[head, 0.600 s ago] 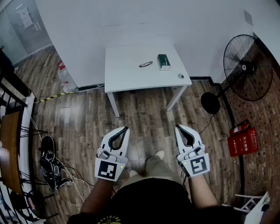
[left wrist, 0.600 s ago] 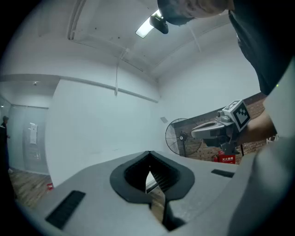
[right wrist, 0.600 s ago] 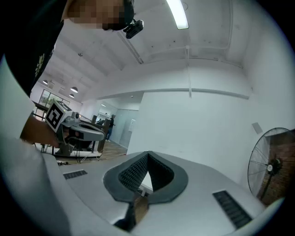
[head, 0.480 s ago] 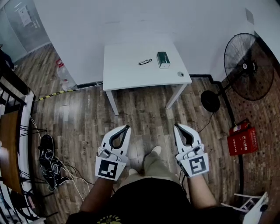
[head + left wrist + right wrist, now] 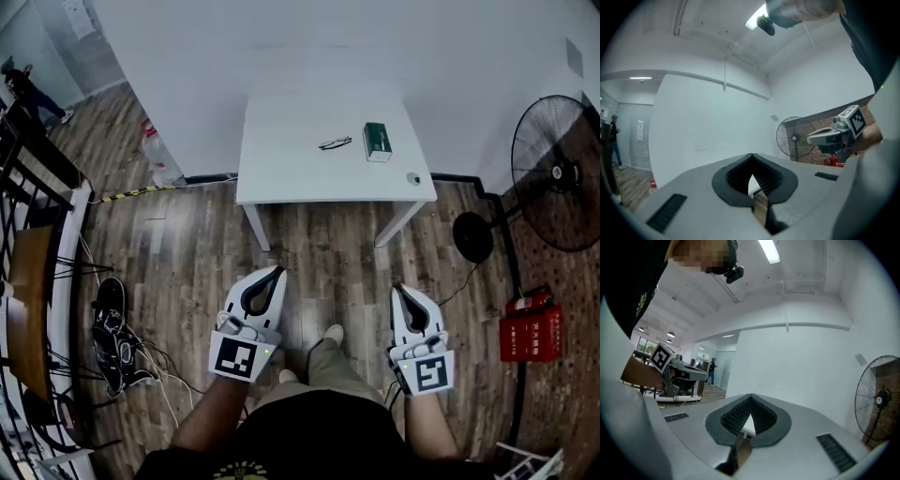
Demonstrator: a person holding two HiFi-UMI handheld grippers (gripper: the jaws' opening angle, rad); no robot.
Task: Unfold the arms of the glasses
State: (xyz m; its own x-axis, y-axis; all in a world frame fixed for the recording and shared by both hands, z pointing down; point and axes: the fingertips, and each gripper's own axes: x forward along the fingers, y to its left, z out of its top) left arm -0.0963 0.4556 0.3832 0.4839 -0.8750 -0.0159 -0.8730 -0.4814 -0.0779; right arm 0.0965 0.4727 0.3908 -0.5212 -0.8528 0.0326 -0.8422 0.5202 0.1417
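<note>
Standing well back from the white table, the person holds the left gripper and right gripper level, each with its jaws closed together on nothing, probably because the approach has not begun. The glasses lie on the table's far half, just beside a green box, well apart from both grippers.

White table, green box on it; standing fan, red crate; black shoes
</note>
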